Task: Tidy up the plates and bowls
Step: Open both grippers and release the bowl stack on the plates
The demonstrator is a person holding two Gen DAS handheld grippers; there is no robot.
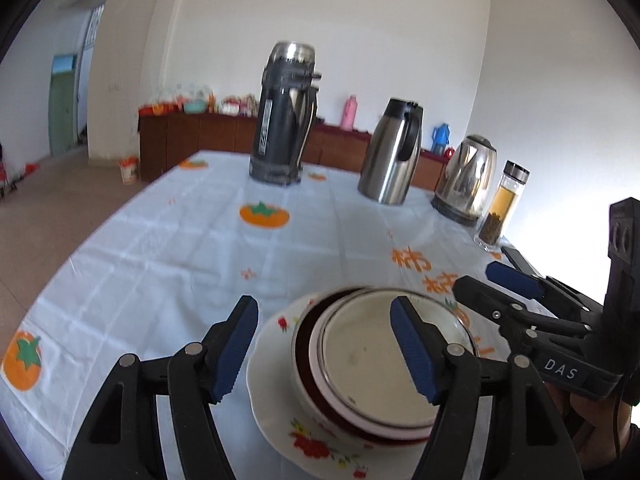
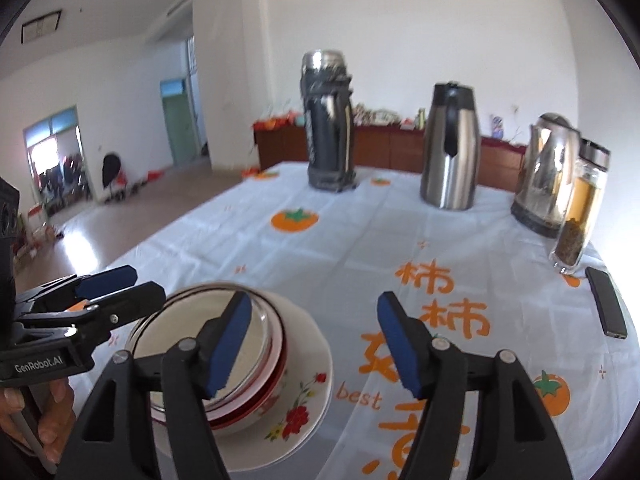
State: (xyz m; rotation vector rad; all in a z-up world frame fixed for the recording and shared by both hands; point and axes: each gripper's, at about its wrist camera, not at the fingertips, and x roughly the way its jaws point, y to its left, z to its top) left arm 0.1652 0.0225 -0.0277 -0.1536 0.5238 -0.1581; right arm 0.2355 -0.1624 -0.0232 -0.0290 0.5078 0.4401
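A white flowered plate (image 1: 272,392) lies on the tablecloth with nested bowls on it: a red-and-white bowl (image 1: 308,384) holding a shiny steel bowl (image 1: 376,360). My left gripper (image 1: 326,354) is open and empty, hovering over the stack, its right finger above the steel bowl. My right gripper (image 2: 314,344) is open and empty just right of the stack; its left finger overlaps the steel bowl (image 2: 180,344) on the plate (image 2: 308,368). The right gripper also shows in the left wrist view (image 1: 492,280), the left gripper in the right wrist view (image 2: 120,284).
At the table's far side stand a dark thermos (image 1: 286,116), a steel carafe (image 1: 394,152), an electric kettle (image 1: 466,180) and a glass tea bottle (image 1: 502,208). A black phone (image 2: 606,302) lies at the right edge. The table's left edge drops to the floor.
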